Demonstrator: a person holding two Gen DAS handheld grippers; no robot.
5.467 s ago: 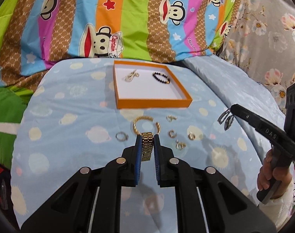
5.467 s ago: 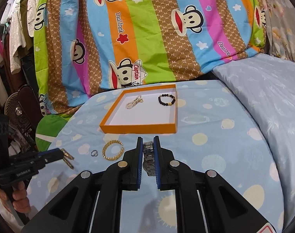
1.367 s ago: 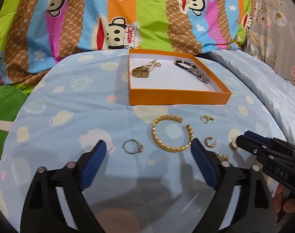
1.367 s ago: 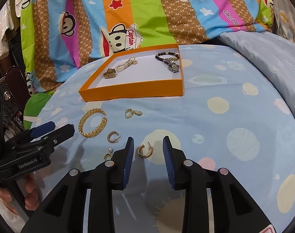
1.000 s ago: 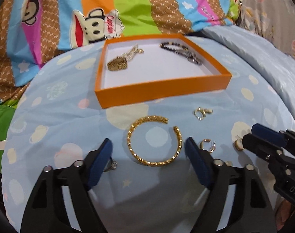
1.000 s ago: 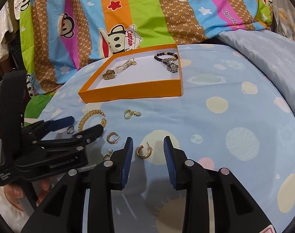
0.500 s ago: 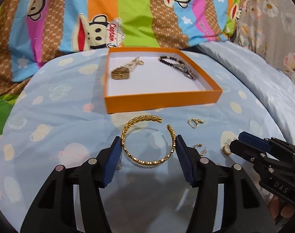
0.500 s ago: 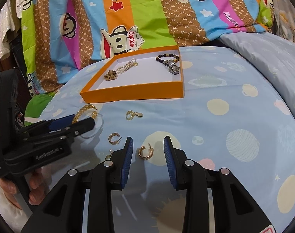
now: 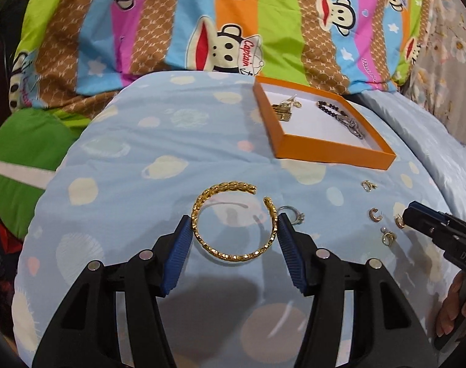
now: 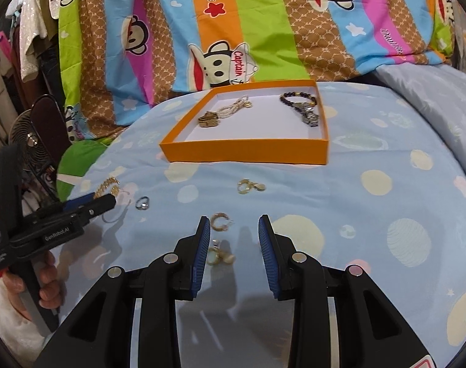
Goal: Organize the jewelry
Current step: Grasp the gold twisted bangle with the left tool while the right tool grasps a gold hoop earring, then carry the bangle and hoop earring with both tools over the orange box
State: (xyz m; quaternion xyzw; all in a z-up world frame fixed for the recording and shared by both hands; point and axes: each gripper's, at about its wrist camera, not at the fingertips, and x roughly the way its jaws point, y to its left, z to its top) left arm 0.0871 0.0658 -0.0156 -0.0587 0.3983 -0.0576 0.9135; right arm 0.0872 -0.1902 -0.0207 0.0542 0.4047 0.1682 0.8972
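Both fingers of my left gripper (image 9: pixel 234 230) pinch the gold bangle (image 9: pixel 233 219) for the orange tray (image 9: pixel 331 155), while my right gripper (image 10: pixel 231 239) waits half-open and empty.

I see my left gripper (image 9: pixel 234 233) closed across the open gold braided bangle (image 9: pixel 234 220), both blue pads touching its sides. A small silver ring (image 9: pixel 294 213) lies just beside it on the pale blue planet-print bedspread (image 9: pixel 141 153). The shallow orange tray (image 9: pixel 331 153) sits toward the far right edge.
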